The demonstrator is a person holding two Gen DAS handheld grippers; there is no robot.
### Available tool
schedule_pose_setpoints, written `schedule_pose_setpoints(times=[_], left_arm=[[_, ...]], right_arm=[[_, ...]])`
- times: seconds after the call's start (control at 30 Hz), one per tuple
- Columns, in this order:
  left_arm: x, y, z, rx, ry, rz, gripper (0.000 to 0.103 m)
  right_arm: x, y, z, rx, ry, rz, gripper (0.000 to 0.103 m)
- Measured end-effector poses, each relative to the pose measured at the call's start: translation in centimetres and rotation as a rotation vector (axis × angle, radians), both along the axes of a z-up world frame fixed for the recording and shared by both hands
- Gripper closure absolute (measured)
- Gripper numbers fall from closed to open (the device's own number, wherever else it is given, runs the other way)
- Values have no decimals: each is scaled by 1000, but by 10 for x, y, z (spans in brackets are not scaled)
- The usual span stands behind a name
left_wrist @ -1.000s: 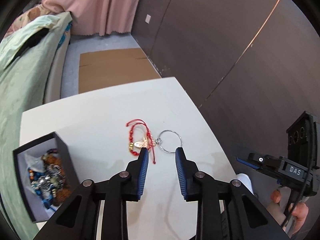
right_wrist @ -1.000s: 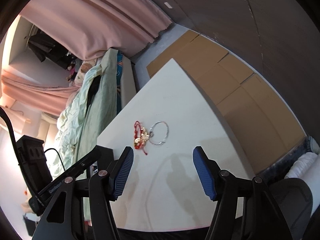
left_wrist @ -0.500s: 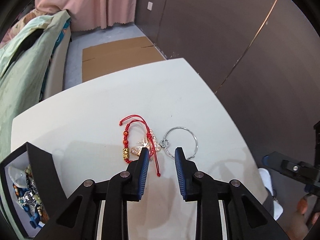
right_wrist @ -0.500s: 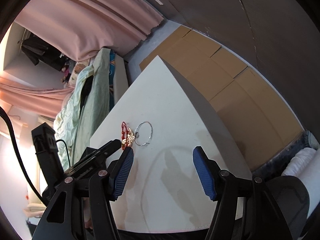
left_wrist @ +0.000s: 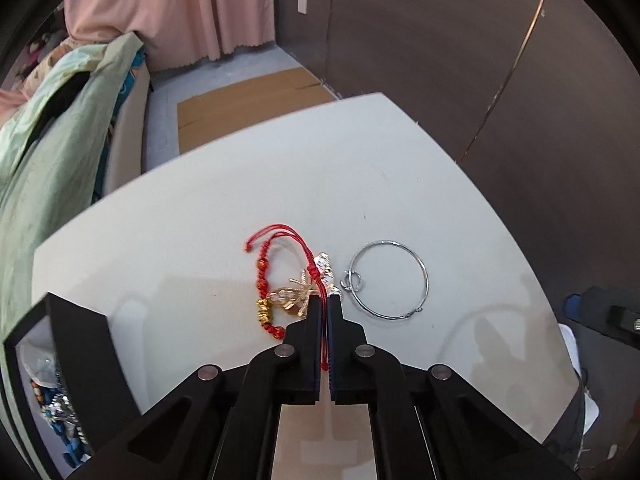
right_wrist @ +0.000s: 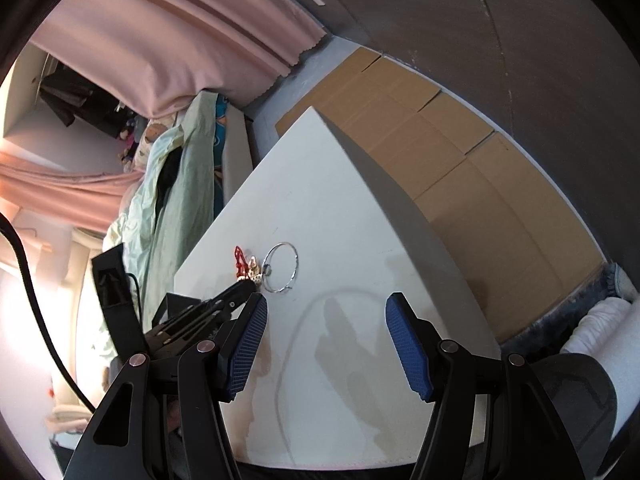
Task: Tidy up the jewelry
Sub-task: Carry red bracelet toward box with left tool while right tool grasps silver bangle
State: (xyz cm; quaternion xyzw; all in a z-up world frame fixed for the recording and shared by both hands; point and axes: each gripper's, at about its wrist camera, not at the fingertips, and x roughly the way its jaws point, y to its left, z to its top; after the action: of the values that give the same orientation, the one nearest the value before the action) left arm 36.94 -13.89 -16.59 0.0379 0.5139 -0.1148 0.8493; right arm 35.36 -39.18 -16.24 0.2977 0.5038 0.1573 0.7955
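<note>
While the red cord bracelet (left_wrist: 276,276) is being pinched by the left gripper (left_wrist: 325,300), the gold charm (left_wrist: 294,296) is risking being snagged; right gripper (right_wrist: 324,340) is being held spread.

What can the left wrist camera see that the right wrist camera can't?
Only the left view shows the black box with beads inside, and the left gripper pinching the cord of the red bracelet.

Only the right view shows the open right gripper hovering above the table, holding nothing.

Both show the red bracelet, the silver bangle, the pink curtain and the cardboard on the floor.
</note>
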Motion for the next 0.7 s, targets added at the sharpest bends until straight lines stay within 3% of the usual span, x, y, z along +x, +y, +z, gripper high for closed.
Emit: schedule_pose_setpoints(times=[0.3,0.57,0.7], left_arm=[[-6,29,30,-101,-18,31,102],[-13,54,53,-160,-45,78,102],[-17,65,61,-178,-59,98,102]], right_arm=[[19,31,6,-46,-26,94,40],[38,73,7,-134,-30,247,60],[46,92,10,-214,-37,327,60]])
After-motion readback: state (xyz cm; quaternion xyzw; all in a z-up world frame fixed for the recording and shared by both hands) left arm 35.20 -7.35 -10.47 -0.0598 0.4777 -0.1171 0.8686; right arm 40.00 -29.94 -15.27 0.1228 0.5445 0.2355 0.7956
